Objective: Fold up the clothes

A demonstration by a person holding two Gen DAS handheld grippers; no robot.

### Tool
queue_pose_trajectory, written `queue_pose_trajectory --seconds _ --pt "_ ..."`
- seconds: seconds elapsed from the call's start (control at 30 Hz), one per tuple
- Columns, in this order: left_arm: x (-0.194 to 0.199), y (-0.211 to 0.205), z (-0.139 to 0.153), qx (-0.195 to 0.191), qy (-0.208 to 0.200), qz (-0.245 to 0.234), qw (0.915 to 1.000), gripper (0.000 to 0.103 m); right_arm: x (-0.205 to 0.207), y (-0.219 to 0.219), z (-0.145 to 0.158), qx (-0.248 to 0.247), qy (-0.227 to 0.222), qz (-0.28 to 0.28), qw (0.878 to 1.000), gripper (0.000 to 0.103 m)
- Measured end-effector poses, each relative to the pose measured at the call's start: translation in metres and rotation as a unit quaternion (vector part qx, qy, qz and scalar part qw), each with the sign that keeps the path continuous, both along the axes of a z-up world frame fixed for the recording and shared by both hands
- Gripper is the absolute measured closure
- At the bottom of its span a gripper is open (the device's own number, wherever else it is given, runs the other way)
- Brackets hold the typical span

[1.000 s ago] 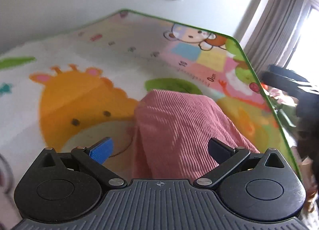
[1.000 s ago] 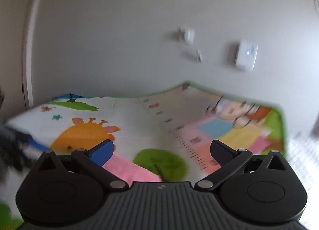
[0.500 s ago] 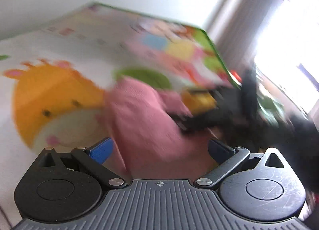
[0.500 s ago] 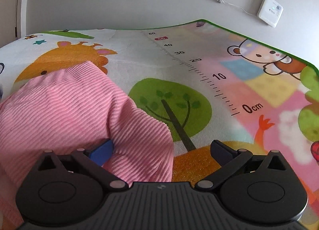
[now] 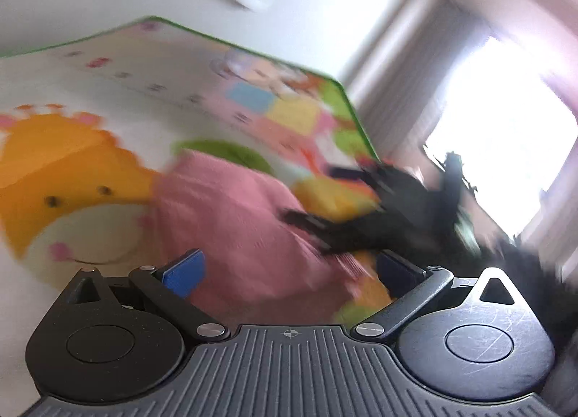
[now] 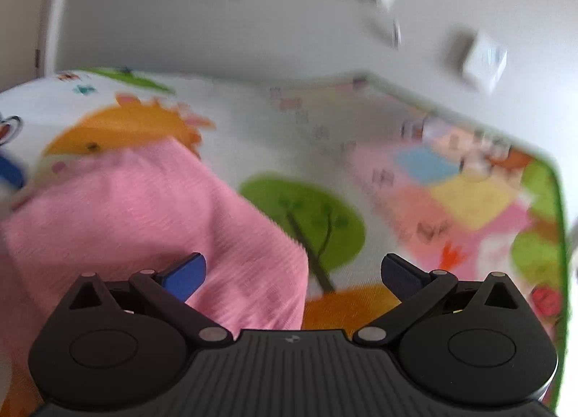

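Note:
A pink ribbed garment (image 5: 231,222) lies folded on a colourful children's play mat (image 5: 90,99). My left gripper (image 5: 289,269) is open and empty, hovering over the garment's near edge. My right gripper (image 6: 292,272) is open and empty; the garment (image 6: 144,222) lies under its left finger, its right edge between the fingers. In the left wrist view the right gripper (image 5: 390,214) shows as a blurred black shape at the garment's right side. Both views are motion-blurred.
The mat (image 6: 361,150) has a green border and ends at a white wall with a white box (image 6: 484,63) and a cable. A bright window with grey curtains (image 5: 505,128) stands to the right of the mat.
Both grippers are moving, so the views are blurred. The right gripper has pulled back and tilted up from the garment. The left view has shifted slightly; the garment stays flat on the mat.

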State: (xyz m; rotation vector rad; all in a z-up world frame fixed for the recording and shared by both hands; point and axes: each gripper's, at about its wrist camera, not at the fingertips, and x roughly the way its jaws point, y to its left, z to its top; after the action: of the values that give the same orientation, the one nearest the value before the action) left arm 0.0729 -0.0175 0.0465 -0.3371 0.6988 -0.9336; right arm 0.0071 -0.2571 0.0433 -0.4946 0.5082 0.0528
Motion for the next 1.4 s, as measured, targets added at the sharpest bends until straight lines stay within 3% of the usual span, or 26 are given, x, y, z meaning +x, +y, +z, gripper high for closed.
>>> queue_pose_trajectory --seconds 0.03,0.07,0.17,0.23,0.3,0.37,0.43,0.53,0.7,0.83,1.0,1.17,1.3,1.4 --pt "0.003 0.008 0.000 -0.001 0.004 0.023 0.9997 0.000 -0.003 0.003 0.003 -0.006 -0.008 0.008 1.000 0.000" --pt "0.008 0.014 0.001 0.025 0.002 0.069 0.9973 0.000 -0.006 0.005 0.005 -0.013 -0.015 0.016 1.000 0.000" --pt "0.017 0.022 -0.004 0.149 -0.021 0.183 0.9715 0.000 -0.024 0.027 0.009 -0.050 -0.033 0.068 0.996 0.000" --pt "0.018 0.022 -0.012 0.186 -0.021 0.189 0.9639 0.000 -0.030 0.045 0.002 -0.078 -0.037 0.100 0.991 0.000" --pt "0.014 0.017 -0.019 0.206 -0.017 0.177 0.9623 0.000 -0.036 0.063 -0.004 -0.105 -0.040 0.131 0.985 0.000" --pt "0.007 0.008 -0.022 0.238 -0.046 0.170 0.9553 0.000 -0.042 0.080 -0.011 -0.132 -0.043 0.162 0.977 0.000" --pt "-0.001 -0.002 -0.025 0.269 -0.078 0.163 0.9461 0.000 -0.039 0.089 -0.019 -0.156 -0.041 0.170 0.972 0.000" --pt "-0.006 -0.011 -0.025 0.284 -0.101 0.142 0.9429 0.000 -0.034 0.085 -0.010 -0.144 -0.065 0.145 0.977 0.000" --pt "-0.007 -0.020 -0.024 0.259 -0.104 0.106 0.9545 0.000 -0.024 0.077 0.004 -0.122 -0.103 0.101 0.982 0.000" --pt "-0.009 -0.025 -0.025 0.256 -0.107 0.099 0.9557 0.000 -0.019 0.074 0.017 -0.091 -0.122 0.083 0.985 0.000" --pt "-0.010 -0.024 -0.026 0.252 -0.102 0.095 0.9576 0.000 -0.022 0.069 0.025 -0.025 -0.055 0.141 0.988 0.000" --pt "-0.016 -0.023 -0.028 0.254 -0.097 0.056 0.9607 0.000 -0.004 0.066 0.018 -0.007 -0.025 0.113 0.993 0.000" --pt "-0.017 0.000 -0.028 0.219 -0.052 0.003 0.9743 0.000 0.023 0.061 -0.016 -0.011 0.040 0.096 0.994 0.000" --pt "-0.005 0.026 -0.024 0.157 0.003 0.018 0.9875 0.000 0.025 0.052 -0.032 0.041 0.043 0.087 0.994 0.000"
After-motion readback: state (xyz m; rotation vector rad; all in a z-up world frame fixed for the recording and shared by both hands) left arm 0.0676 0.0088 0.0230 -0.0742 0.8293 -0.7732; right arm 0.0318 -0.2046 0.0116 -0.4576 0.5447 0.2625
